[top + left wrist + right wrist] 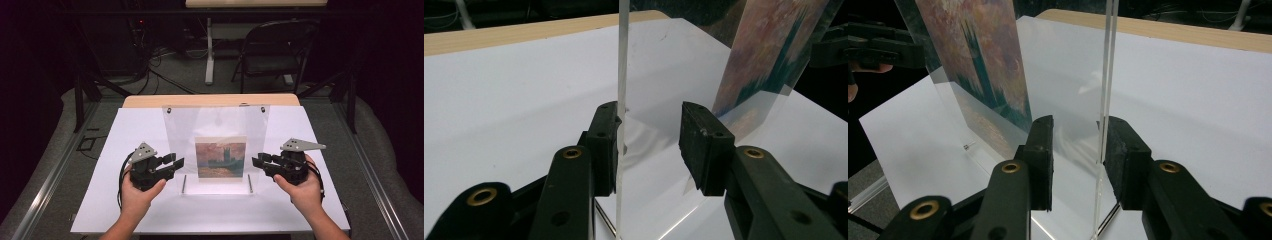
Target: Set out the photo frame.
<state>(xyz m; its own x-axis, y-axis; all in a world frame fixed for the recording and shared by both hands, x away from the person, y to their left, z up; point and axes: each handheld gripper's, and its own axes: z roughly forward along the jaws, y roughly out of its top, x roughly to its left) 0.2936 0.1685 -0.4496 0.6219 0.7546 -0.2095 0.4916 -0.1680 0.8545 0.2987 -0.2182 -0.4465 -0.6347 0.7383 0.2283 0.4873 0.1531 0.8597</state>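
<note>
**Two grippers flanking an upright clear frame**

Nearest the high camera, two forearms are coming in from six o'clock, and a hand is wrapping around each gripper. The left gripper (172,162) is sitting at about eight o'clock on the white table (100,200), pointing toward three o'clock at the left edge of the clear acrylic frame (180,135). In the left gripper view its jaws are spread wide, with the frame's edge (621,75) running upright between them and lying against the left pad (605,142); the other pad (698,142) is standing clear of it.

The frame is standing upright at the middle of the table, and a painting print (220,158) with a dark tower under a reddish sky is showing inside it, low and central. Two thin metal pins (184,183) are lying at its foot.

The right gripper (258,161) is sitting at about four o'clock, pointing toward nine o'clock at the frame's right edge. In the right gripper view its jaws are also spread, and the edge (1109,60) is rising between them, just beside the right pad (1120,150); whether they are touching I cannot tell.
</note>
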